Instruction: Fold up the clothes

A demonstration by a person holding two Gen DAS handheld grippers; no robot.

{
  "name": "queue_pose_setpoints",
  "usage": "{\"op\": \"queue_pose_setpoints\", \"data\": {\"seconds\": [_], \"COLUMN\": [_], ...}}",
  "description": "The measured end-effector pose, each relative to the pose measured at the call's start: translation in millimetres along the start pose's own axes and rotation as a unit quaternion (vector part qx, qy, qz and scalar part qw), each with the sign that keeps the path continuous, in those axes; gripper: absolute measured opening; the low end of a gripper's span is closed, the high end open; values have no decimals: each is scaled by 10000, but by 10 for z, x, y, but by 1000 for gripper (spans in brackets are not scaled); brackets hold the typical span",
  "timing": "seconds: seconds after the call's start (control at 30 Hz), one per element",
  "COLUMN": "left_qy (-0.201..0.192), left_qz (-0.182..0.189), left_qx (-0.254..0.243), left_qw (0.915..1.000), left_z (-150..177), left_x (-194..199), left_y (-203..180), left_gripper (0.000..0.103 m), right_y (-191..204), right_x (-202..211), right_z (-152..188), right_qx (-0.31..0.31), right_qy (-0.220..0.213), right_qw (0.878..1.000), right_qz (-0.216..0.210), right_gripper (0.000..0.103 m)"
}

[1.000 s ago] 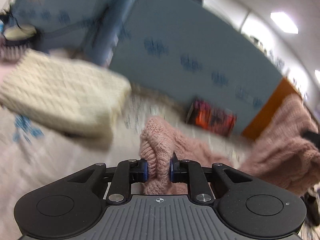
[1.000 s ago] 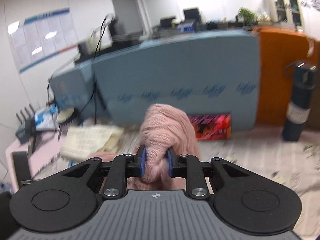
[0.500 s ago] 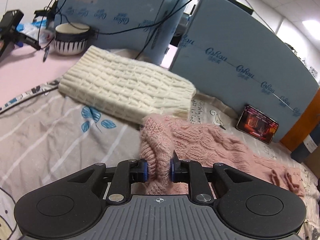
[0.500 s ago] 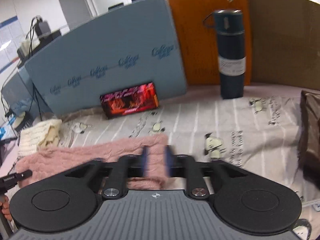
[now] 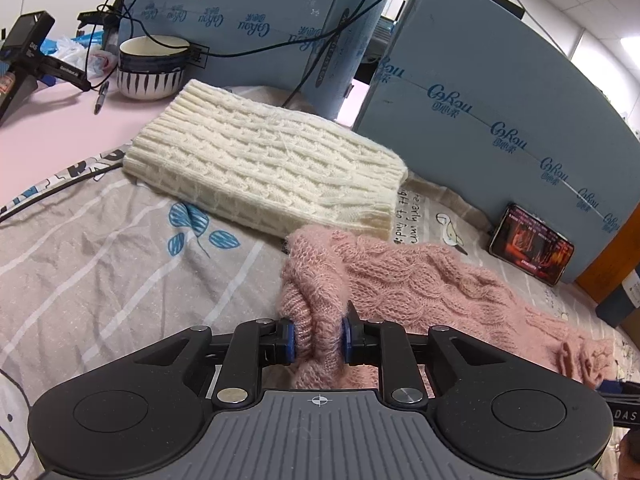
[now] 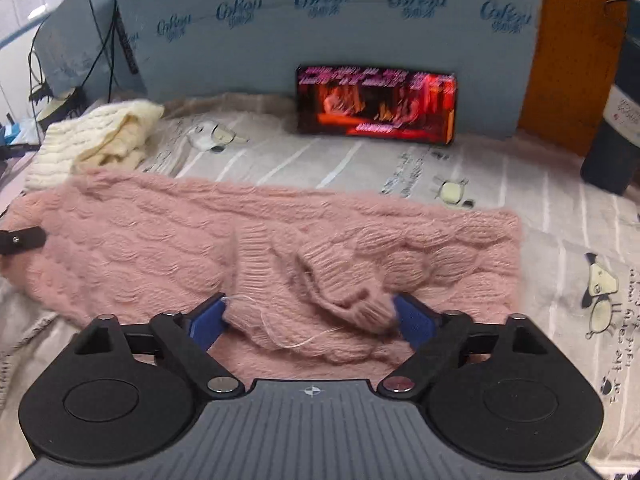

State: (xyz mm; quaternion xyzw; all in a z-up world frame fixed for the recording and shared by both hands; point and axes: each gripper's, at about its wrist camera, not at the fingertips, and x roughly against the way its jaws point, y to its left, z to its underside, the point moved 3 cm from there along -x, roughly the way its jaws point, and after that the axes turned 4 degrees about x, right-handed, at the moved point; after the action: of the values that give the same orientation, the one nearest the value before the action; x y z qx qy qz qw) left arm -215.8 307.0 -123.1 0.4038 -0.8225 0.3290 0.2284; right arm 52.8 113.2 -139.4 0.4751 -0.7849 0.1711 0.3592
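A pink cable-knit sweater [image 5: 404, 280] lies stretched across the patterned bedsheet [image 5: 100, 264]. My left gripper [image 5: 319, 338] is shut on a bunched fold at the sweater's left end. In the right wrist view the sweater [image 6: 168, 240] lies flat in a long band, with ribbed cuffs folded near its middle. My right gripper [image 6: 310, 318] is open, its blue pads wide apart on either side of the sweater's near edge. A folded cream knit sweater [image 5: 264, 164] lies behind the pink one, and shows at the far left in the right wrist view [image 6: 96, 140].
Blue foam boards [image 5: 492, 92] stand along the back. A phone with a lit screen [image 6: 376, 104] leans against one. A dark blue flask [image 6: 616, 120] stands at the right. A striped bowl [image 5: 152, 68], cables and a pen sit on the pink table at the left.
Both grippers came down from holding the sweater in the air and laid it flat on the sheet. My right gripper has opened and let go; my left stays shut on it.
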Motion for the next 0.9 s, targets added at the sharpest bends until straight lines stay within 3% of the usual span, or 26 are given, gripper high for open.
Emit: {"op": "queue_pose_setpoints", "data": {"seconds": [0.03,0.07,0.1,0.23,0.33,0.47,0.57,0.7,0.77,0.83,0.9], "left_qy": [-30,-68,-102,-472,-930,-1216,-998,-235,68,115,-140], "left_qz": [-14,-24,-35,-39,-60,210,343,333,175,-55,-378], "left_qx": [-40,-76,-123,-688,-1387,-1506,-1457,-1569,-1845,-2095,-2471], "left_qw": [10000,9999,9999,9965,9859,9809,9837,9868,9827,9777,9682], "left_z": [-10,-25,-44,-126,-192,-304,-288,-103,-5,35,-1], "left_x": [5,10,11,95,210,304,210,-87,-178,-190,-117], "left_y": [-19,-41,-68,-294,-533,-663,-639,-581,-554,-523,-515], "left_gripper": [21,20,20,18,18,18,18,19,26,49,70], "right_y": [-69,-169,-279,-756,-1149,-1609,-1821,-2015,-2102,-2166,-2246], "right_x": [32,67,99,462,836,1217,1349,1193,1049,937,935], "right_z": [-2,-19,-42,-113,-182,-167,-86,168,299,421,501], "right_qx": [-116,-267,-400,-773,-1027,-1296,-1518,-1999,-2154,-2316,-2381], "right_qy": [-61,-96,-128,-688,-1162,-1431,-1429,-1019,-653,-322,-187], "right_qw": [9999,9995,9989,9920,9807,9682,9614,9597,9591,9531,9430], "right_qz": [45,126,201,728,1192,1590,1794,1692,1716,1923,2316], "right_gripper": [51,25,17,16,15,15,15,15,18,29,37]}}
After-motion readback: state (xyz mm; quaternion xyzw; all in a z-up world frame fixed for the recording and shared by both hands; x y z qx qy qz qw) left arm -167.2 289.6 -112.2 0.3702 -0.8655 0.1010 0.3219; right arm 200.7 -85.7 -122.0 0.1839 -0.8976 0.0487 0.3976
